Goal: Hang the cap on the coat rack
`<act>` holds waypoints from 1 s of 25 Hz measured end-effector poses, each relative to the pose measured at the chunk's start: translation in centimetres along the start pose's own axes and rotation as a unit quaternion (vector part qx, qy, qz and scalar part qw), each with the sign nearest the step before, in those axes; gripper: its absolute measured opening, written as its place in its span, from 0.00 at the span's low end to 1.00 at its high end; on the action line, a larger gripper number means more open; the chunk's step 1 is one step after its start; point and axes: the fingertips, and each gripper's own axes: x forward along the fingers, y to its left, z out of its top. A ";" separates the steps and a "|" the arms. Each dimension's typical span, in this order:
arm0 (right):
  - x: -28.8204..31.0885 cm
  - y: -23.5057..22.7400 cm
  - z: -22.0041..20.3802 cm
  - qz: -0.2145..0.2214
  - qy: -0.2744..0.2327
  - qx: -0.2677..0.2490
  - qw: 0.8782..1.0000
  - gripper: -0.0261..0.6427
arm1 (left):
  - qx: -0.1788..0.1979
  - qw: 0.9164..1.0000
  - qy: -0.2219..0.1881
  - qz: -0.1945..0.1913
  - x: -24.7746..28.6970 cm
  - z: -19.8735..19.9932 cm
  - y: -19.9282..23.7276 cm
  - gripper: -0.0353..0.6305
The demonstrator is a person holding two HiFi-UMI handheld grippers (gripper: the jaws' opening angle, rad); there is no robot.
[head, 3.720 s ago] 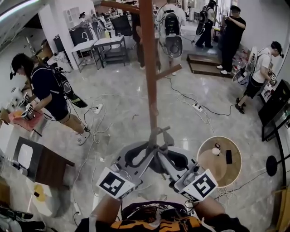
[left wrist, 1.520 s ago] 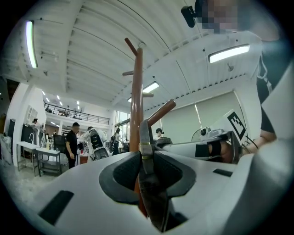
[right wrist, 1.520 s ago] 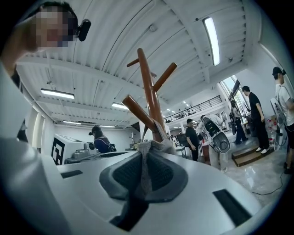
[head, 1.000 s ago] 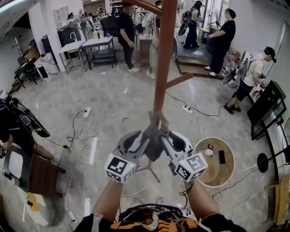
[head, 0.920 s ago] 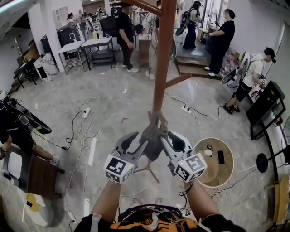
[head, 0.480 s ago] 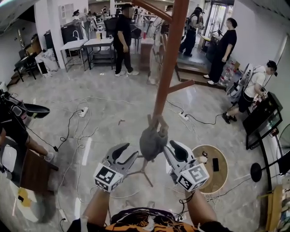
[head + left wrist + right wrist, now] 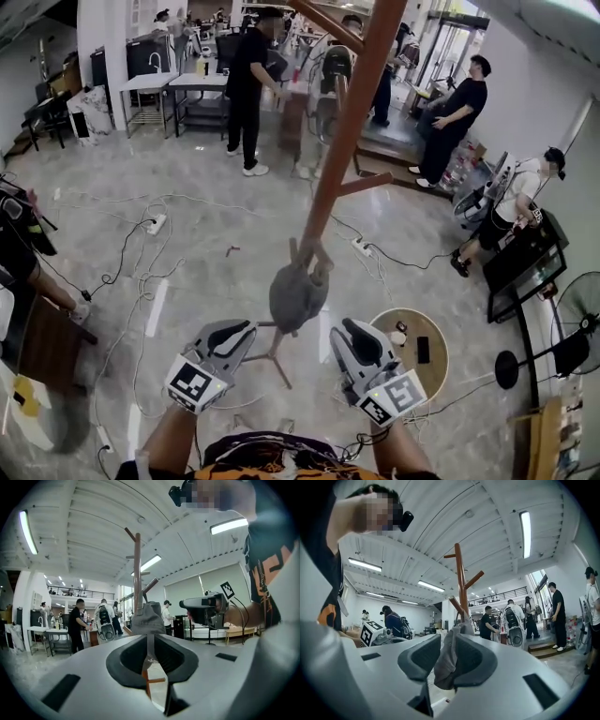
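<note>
One coat rack [image 7: 336, 155]: brown pole, standing on the floor.
Cap [image 7: 298, 295]: grey, hanging off a low peg, clear of both tools.
Right tool [image 7: 351, 334]: jaws spread, just narrowed, empty.
Left tool [image 7: 238, 331]: jaws just pressed together, empty.

The coat rack [image 7: 330, 159] runs off the head view's top edge, so its upper pegs are cut away. The cap [image 7: 297, 295] hides the pole's lower stretch and where it meets its peg. The things on the round table [image 7: 429, 373] are too small to tell.
</note>
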 end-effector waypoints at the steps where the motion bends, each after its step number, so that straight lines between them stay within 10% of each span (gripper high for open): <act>1: -0.5 0.2 0.2 0.003 0.002 -0.002 1.000 0.21 | -0.001 1.000 0.001 -0.005 -0.1 0.0 -0.4 0.15; 25: -4.5 6.9 0.9 0.059 -0.019 0.021 0.998 0.12 | -0.057 0.997 -0.051 -0.023 -2.5 4.3 -6.8 0.10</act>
